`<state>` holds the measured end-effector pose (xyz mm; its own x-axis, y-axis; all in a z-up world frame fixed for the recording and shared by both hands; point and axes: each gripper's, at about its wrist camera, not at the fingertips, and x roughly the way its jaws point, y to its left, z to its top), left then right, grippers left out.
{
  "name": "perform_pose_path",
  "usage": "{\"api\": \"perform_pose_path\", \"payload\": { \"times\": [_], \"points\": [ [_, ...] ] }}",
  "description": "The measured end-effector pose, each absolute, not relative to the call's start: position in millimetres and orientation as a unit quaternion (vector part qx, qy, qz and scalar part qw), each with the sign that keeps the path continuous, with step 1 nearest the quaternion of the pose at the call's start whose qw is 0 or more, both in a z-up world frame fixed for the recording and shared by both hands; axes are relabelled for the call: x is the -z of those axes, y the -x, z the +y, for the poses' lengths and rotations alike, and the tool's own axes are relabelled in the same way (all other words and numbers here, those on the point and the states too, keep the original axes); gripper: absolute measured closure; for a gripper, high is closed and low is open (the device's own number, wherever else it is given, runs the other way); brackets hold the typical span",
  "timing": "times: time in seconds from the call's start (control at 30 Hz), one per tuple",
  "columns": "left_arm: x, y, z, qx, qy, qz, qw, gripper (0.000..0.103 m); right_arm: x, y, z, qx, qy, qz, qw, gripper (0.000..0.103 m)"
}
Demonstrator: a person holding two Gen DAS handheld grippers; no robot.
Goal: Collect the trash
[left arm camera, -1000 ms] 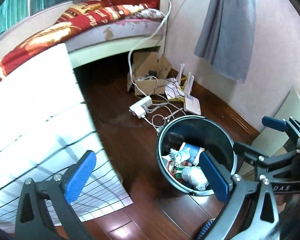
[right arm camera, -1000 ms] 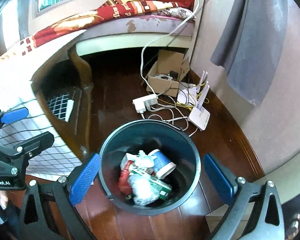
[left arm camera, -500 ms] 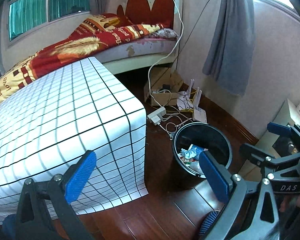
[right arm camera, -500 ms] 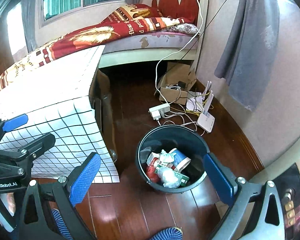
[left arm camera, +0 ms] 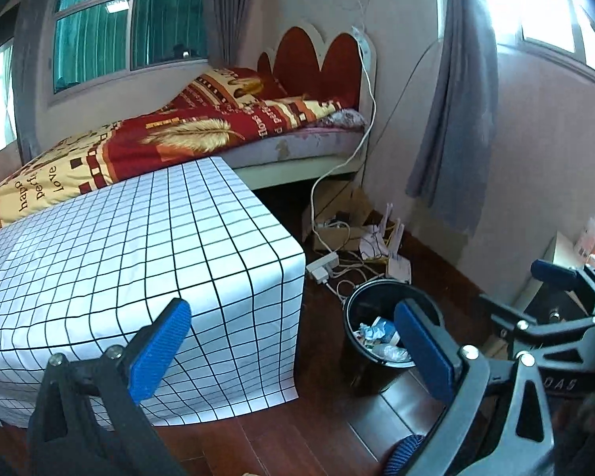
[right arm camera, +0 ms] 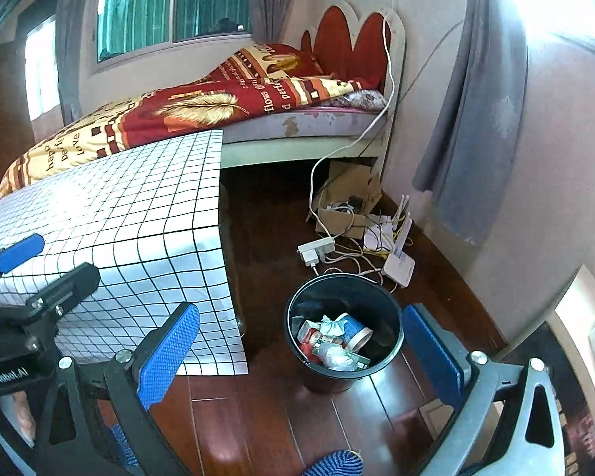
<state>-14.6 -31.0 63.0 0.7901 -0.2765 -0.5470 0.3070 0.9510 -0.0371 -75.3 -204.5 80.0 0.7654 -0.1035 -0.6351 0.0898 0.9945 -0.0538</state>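
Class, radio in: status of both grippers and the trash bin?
Left gripper open, empty. Right gripper open, empty. Trash bin upright on floor, holding trash. Nothing blocking.

Open floor lies between the checked table and bin; cables crowd behind.

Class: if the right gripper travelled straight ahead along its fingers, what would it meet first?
Probably the wooden floor just behind the black bin; the open right gripper holds nothing. Depth is uncertain.
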Motion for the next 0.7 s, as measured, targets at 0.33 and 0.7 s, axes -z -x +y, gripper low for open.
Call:
{"api": "perform_pose_path", "payload": {
  "times": [0.33, 0.7],
  "points": [
    [-60.1, 15.9, -29.4, 0.150, -0.035, 0.283, 0.946, 0.000, -82.8, 72.1, -201.6, 0.056, 0.010, 0.333, 0.941, 0.000],
    [-58.9, 16.7, -25.9, 0.150, -0.032, 0.283, 0.947, 0.000, -80.3, 73.6, -202.2, 0.058, 0.012, 0.334, 0.941, 0.000]
  ]
}}
